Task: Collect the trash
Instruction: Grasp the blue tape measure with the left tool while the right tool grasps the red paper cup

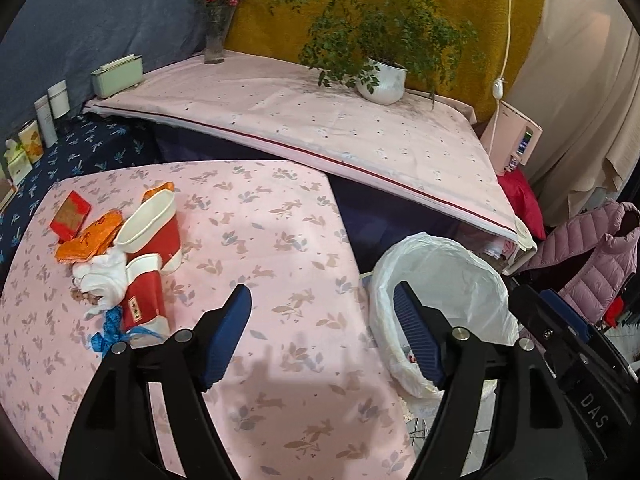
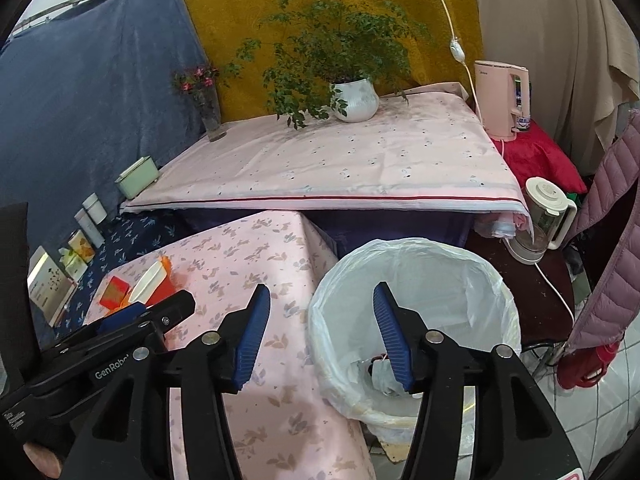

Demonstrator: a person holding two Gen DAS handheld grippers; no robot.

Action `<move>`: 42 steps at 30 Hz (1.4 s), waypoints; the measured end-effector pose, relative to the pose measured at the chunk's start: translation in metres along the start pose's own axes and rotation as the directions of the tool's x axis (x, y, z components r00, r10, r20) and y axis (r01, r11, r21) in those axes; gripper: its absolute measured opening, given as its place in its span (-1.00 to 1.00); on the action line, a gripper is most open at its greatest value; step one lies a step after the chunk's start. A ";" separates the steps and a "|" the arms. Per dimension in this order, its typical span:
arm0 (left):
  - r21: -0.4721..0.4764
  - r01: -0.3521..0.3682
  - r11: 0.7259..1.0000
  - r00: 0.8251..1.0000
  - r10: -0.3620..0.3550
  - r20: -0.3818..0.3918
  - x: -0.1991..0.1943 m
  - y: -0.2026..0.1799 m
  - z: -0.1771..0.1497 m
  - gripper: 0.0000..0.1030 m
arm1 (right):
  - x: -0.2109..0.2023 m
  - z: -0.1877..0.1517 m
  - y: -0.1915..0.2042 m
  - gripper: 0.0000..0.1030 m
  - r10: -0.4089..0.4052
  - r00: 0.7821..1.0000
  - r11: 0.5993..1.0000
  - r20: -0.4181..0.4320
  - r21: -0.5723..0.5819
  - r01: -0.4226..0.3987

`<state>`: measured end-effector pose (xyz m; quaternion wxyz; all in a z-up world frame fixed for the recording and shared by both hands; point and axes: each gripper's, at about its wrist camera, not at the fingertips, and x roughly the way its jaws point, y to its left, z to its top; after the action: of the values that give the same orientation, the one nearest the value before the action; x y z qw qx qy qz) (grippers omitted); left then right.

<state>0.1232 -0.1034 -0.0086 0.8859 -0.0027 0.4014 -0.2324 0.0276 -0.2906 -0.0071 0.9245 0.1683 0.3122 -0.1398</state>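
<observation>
Spread left gripper (image 1: 322, 300) faces a red carton (image 1: 143, 298) lying lengthwise, mouth away

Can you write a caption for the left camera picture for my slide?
Open left gripper hovers over the pink tablecloth, trash pile to its left, lined bin to its right.

Matt printed cloth covers the table (image 1: 280, 240); thin glossy plastic lines the bin (image 2: 412, 280)

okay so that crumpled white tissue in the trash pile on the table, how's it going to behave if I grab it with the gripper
The crumpled white tissue looks soft and very light, so it should squash flat between the pads. It lies against the red and white carton and blue string, so these may shift or drag along.
</observation>
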 end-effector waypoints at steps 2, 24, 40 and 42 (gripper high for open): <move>-0.030 -0.026 0.999 1.000 0.026 0.006 -0.004 0.018 -0.004 0.49 | 0.002 -0.003 0.012 0.03 0.013 1.000 1.000 -0.009 -0.019 -0.013; -0.318 -0.236 0.918 0.967 0.189 -0.173 0.024 0.216 -0.061 0.51 | 0.071 -0.053 0.145 0.03 0.160 0.966 0.970 -0.201 -0.151 -0.192; -0.304 -0.180 0.936 0.965 0.108 -0.240 0.068 0.235 -0.070 -0.08 | 0.144 -0.067 0.206 0.03 0.206 0.925 0.952 -0.319 -0.154 -0.265; -0.294 -0.172 0.940 0.966 0.103 -0.237 0.066 0.236 -0.072 -0.13 | 0.153 -0.072 0.212 0.03 0.211 0.916 0.949 -0.342 -0.153 -0.275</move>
<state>0.2065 0.0933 -0.1489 0.8388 -0.0890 0.5273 -0.1022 0.1837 -0.0939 -0.1089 0.8836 0.1338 0.4472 0.0376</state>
